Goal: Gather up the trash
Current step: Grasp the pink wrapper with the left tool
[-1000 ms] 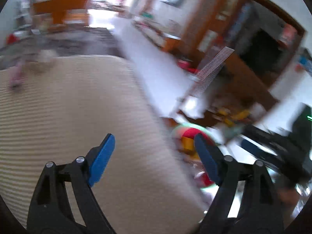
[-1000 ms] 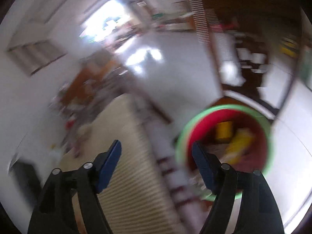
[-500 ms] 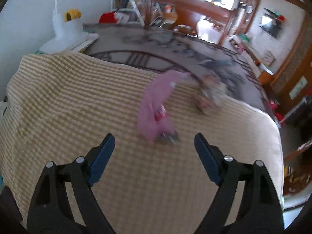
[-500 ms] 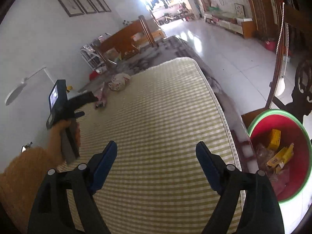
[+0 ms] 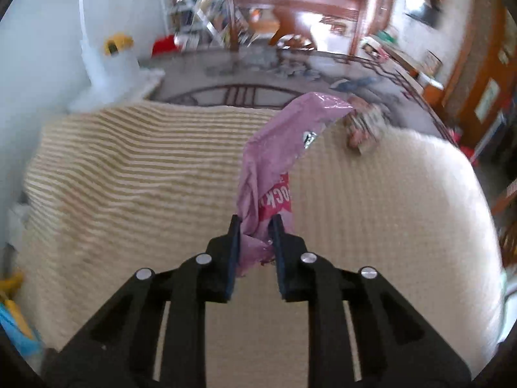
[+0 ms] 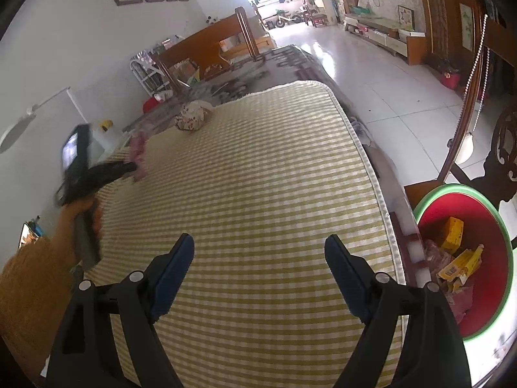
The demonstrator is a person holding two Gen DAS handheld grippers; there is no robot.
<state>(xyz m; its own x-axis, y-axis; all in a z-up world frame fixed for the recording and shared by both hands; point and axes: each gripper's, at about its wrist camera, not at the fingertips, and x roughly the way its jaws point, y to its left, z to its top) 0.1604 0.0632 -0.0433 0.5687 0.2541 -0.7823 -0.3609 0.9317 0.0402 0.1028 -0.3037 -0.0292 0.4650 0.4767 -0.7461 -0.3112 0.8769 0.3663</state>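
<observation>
**Gripping the pink wrapper, bin run to come**

Pinching down from the left, our left gripper [image 5: 255, 226] has its two blue pads clamped on the near end of a pink plastic wrapper [image 5: 274, 161]; the crumpled film bunches between the jaws, and the rest of the bag trails away from us with its far end kinked upward. It has red print on it. Whether its lower part rests on the mat or has already lifted clear, we cannot tell through the blur. Under it lies the striped yellow-and-white mat [image 5: 129, 177] that covers the bed.

Beyond the wrapper, near the far edge of the mat, sits a second piece of trash, a crumpled floral-printed bundle [image 5: 362, 129], apart from the pink one.

Our right gripper [image 6: 258, 258] hangs over the near part of the mat with its jaws spread wide and nothing between them. From its view we see our left hand [image 6: 80, 216] in an orange sleeve holding the other tool out over the mat's left side. Down to the right, off the mat's edge, stands the red bin with a green rim [image 6: 504, 236], already holding yellow packets and other scraps.

We judge the step in hand to be the pickup of the wrapper. Next we would need to lift it free, carry it across the mat to the bin and let go above the opening. The floral bundle remains for afterwards, perhaps for the idle right gripper.
</observation>
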